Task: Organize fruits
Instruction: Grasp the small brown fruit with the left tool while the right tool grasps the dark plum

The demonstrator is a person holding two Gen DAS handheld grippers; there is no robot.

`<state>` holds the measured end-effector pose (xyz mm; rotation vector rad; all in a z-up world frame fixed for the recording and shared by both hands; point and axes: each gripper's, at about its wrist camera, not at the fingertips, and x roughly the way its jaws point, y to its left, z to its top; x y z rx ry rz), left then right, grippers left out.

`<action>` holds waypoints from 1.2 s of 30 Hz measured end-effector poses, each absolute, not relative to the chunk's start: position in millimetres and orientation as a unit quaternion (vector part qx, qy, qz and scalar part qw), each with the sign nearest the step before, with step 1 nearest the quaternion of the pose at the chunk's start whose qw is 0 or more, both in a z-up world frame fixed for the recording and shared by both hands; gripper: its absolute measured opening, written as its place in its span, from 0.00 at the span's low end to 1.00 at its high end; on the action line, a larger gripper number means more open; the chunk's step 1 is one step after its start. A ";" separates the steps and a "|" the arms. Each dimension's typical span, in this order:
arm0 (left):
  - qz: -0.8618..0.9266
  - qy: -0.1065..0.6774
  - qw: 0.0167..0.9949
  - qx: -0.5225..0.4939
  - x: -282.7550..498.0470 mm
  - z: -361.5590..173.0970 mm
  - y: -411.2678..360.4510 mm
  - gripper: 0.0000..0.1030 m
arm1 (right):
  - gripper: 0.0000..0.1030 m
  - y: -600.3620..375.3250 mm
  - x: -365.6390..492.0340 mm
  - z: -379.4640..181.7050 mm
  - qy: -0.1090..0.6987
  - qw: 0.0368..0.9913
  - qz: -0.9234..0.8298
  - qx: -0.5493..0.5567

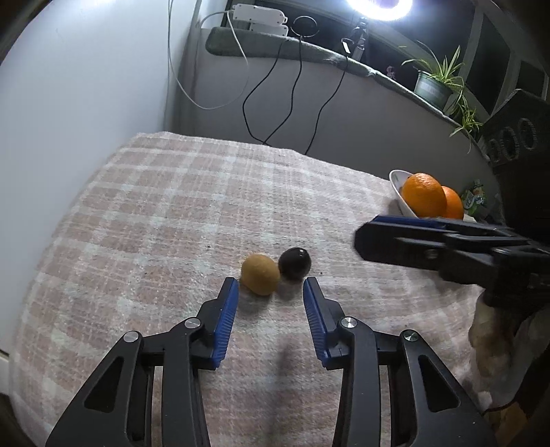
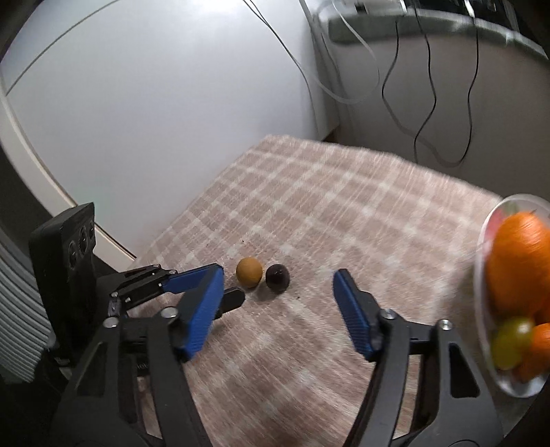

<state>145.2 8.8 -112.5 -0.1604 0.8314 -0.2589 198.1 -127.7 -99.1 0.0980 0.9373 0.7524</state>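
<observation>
On the pink checked cloth (image 1: 165,213) lie a yellow-brown round fruit (image 1: 260,274) and a dark plum-like fruit (image 1: 294,263), touching side by side. My left gripper (image 1: 270,283) is open, its blue pads just short of the pair, and the yellow fruit sits at the mouth of the gap. The right gripper (image 1: 361,240) comes in from the right, side on, near the bowl. In the right wrist view it (image 2: 277,275) is open and aimed at the same two fruits (image 2: 249,271) (image 2: 277,277), with the left gripper (image 2: 233,292) entering from the left.
A white bowl (image 1: 398,192) at the cloth's right edge holds oranges (image 1: 422,194) and a yellow-green fruit (image 2: 512,340). A pale wall (image 1: 86,103) borders the left. Cables (image 1: 299,86), a potted plant (image 1: 436,82) and a ring light (image 1: 378,7) stand behind.
</observation>
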 end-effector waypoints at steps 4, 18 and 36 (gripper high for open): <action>-0.126 0.406 0.902 -0.078 149.0 -114.6 8.4 0.37 | 0.55 -123.2 207.9 -111.7 0.459 0.814 0.349 0.063; -0.125 0.421 0.896 -0.071 160.9 -124.2 4.4 0.30 | 0.46 -107.7 222.4 -129.8 0.486 0.796 0.354 0.068; -0.131 0.426 0.892 -0.078 164.1 -127.5 5.9 0.23 | 0.17 -106.7 223.0 -135.6 0.499 0.787 0.355 0.077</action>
